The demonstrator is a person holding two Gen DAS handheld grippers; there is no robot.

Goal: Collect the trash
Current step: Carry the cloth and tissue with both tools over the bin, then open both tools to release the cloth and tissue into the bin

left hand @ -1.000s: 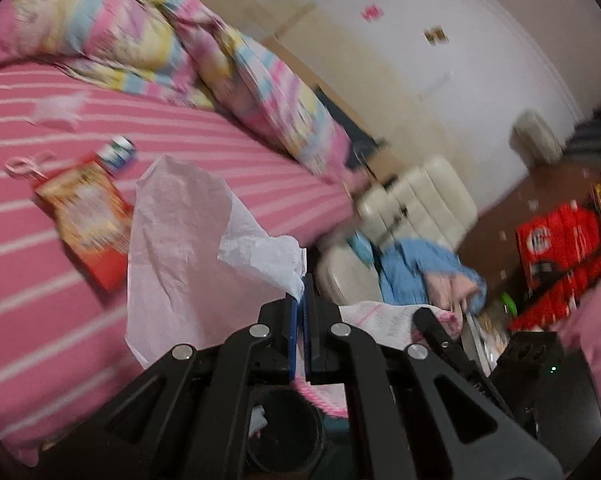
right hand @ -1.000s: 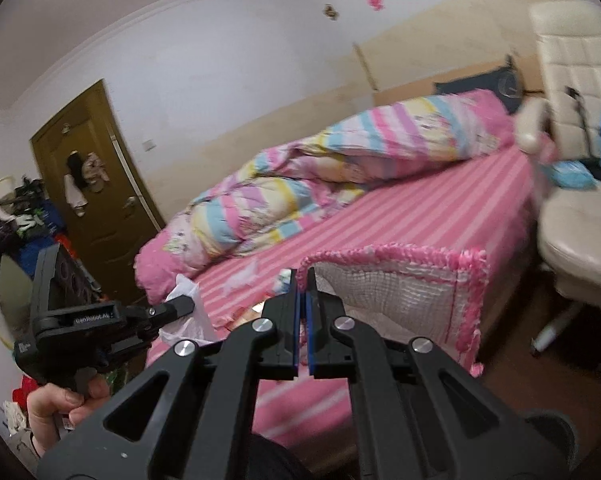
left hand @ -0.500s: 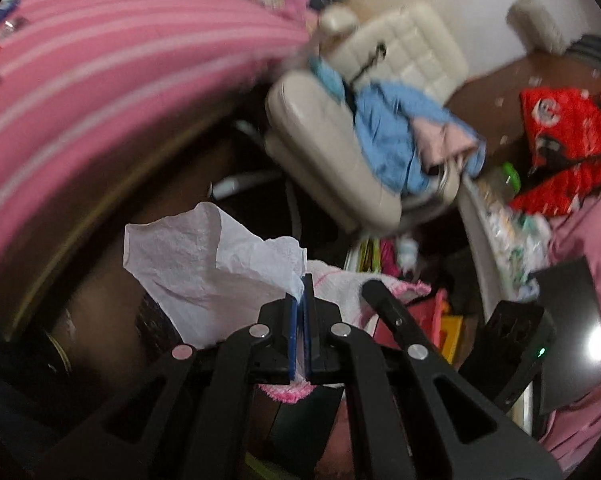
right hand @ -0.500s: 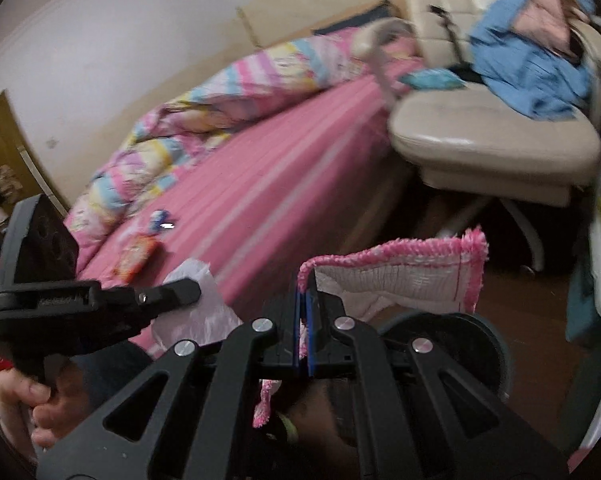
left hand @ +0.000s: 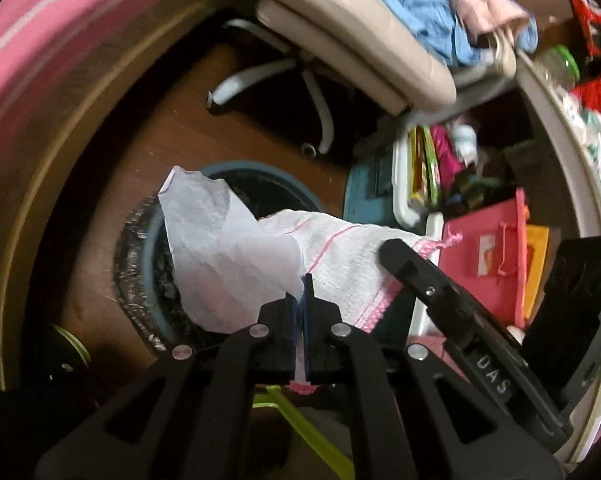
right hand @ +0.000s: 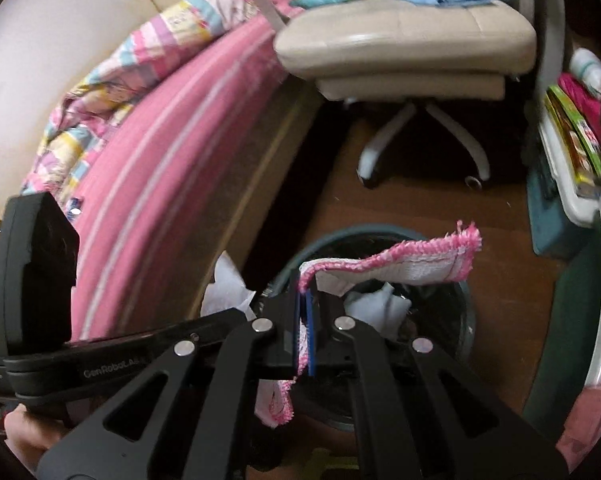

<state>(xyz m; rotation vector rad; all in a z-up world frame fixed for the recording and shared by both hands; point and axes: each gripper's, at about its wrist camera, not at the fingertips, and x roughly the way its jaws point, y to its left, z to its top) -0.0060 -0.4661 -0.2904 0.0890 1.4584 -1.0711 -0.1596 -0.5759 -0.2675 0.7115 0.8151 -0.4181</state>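
My left gripper [left hand: 299, 300] is shut on a crumpled white tissue [left hand: 220, 248], which hangs over the round bin [left hand: 256, 168] lined with a black bag on the floor. My right gripper [right hand: 305, 308] is shut on a white cloth with a pink fringed edge [right hand: 400, 264], held above the same bin [right hand: 340, 236]. That cloth [left hand: 348, 260] shows beside the tissue in the left wrist view, with the right gripper's black finger [left hand: 420, 276] lying across it. In the right wrist view the left gripper's body [right hand: 100, 360] and the tissue [right hand: 224, 292] appear at the left. White paper [right hand: 384, 304] lies inside the bin.
The pink striped bed [right hand: 160, 152] with its wooden frame runs along the left. A cream office chair [right hand: 404, 40] piled with blue clothes stands behind the bin on a white wheeled base [right hand: 420, 148]. A cluttered shelf [left hand: 432, 168] and a pink bag [left hand: 492, 256] are on the right.
Both grippers swung down from the bed toward the floor. The bin, unseen a second ago, now lies right below the tissue and the cloth. Both jaws stayed shut on their loads.
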